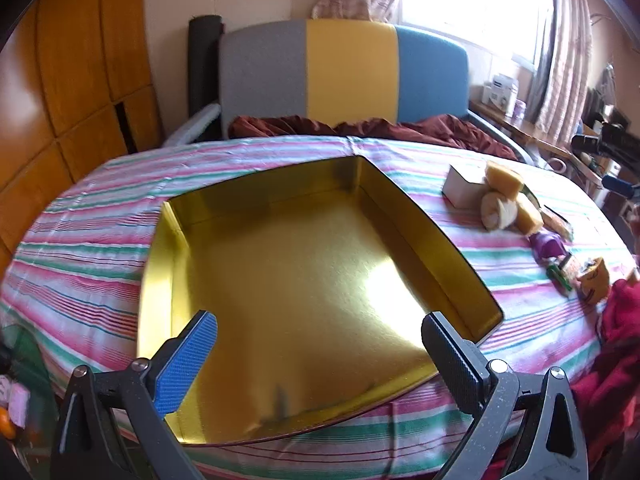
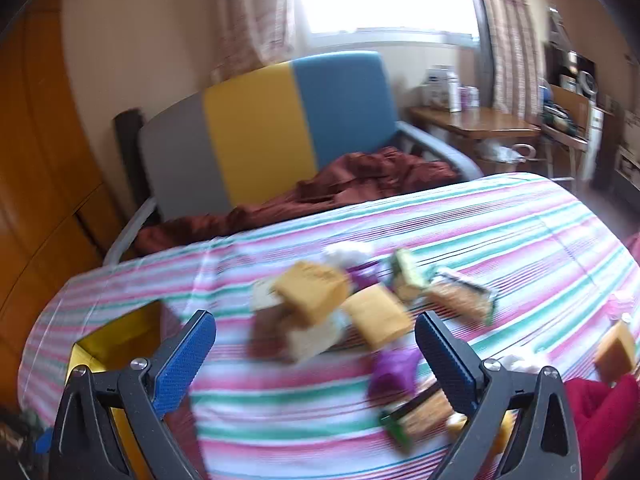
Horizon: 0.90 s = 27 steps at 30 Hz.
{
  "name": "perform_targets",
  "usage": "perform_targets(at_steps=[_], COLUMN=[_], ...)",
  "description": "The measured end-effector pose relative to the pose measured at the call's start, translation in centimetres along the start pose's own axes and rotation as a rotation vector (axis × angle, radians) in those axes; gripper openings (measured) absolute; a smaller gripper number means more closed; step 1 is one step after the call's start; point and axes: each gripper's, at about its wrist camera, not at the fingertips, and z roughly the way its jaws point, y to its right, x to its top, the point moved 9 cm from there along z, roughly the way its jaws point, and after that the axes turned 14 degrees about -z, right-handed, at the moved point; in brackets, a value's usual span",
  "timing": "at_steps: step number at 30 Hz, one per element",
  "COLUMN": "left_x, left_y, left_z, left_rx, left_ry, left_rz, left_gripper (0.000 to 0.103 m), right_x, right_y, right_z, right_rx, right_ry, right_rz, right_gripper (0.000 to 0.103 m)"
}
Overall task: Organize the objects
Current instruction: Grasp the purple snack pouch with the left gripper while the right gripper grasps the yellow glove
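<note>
A shallow gold metal tin (image 1: 424, 232) lies on the striped cloth, with nothing inside. My left gripper (image 1: 320, 332) hangs open over the tin's near part, nothing between its fingers. To the tin's right sits a pile of small things (image 1: 508, 204): a white box, yellow sponges, a purple wrapper and snack packets. In the blurred right wrist view the same pile (image 2: 320, 304) lies just beyond my right gripper (image 2: 316, 332), which stands open and holds nothing. A purple wrapper (image 2: 394, 368) and a brown packet (image 2: 420, 408) lie near its right finger. The tin's corner (image 2: 116, 336) shows at lower left.
The striped tablecloth (image 1: 88, 240) covers a rounded table. Behind it stands a grey, yellow and blue chair (image 1: 344, 72) with a dark red cloth (image 1: 440, 128). A red garment (image 1: 616, 344) lies at the right edge. Wooden cabinets (image 1: 72, 80) are left, a cluttered desk (image 2: 480, 124) right.
</note>
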Motion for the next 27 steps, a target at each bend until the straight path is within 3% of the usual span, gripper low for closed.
perform_targets(at_steps=[8, 10, 12, 19, 27], left_x=[0.6, 0.6, 0.7, 0.9, -0.7], left_y=[3.1, 4.1, 5.0, 10.7, 20.6], left_z=[1.2, 1.5, 1.9, 3.0, 5.3], left_rx=[-0.094, -0.113, -0.106, -0.174, -0.302], left_ry=[-0.072, -0.093, -0.093, -0.137, -0.164], left_rz=[0.005, 0.001, 0.012, 0.094, 0.292], left_gripper=[0.103, 0.103, 0.103, 0.102, 0.095], right_x=[-2.8, -4.8, -5.4, -6.1, -5.4], right_y=[11.4, 13.4, 14.8, 14.8, 14.5], right_z=[3.7, 4.8, 4.8, 5.0, 4.5], right_rx=[-0.078, -0.045, 0.04, 0.142, 0.269], right_ry=[-0.051, -0.11, -0.084, -0.092, -0.023], right_rz=[0.19, 0.319, 0.464, 0.548, 0.606], right_gripper=[0.102, 0.102, 0.102, 0.102, 0.102])
